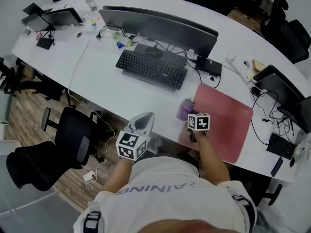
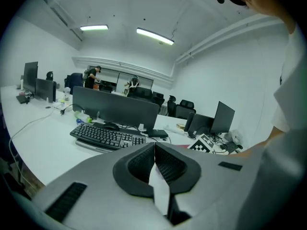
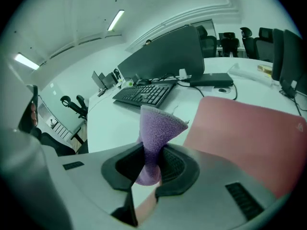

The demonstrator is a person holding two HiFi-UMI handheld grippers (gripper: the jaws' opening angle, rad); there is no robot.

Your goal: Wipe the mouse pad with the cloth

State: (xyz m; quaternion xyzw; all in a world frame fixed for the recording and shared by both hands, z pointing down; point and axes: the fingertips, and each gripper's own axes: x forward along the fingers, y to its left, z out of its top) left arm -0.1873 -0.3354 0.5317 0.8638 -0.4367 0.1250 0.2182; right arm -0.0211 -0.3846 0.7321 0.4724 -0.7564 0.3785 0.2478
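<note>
At the mouse pad's (image 1: 226,118) left edge, your right gripper (image 3: 152,152) clamps the purple cloth (image 3: 159,124); the pad spreads rightward from it. Your left gripper (image 2: 154,150), jaws closed and empty, sits farther left.

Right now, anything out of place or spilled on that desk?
Nothing spilled or damaged. One oddity: the mouse sits behind the keyboard, not on the mouse pad. The cloth is bunched in the right gripper.
</note>
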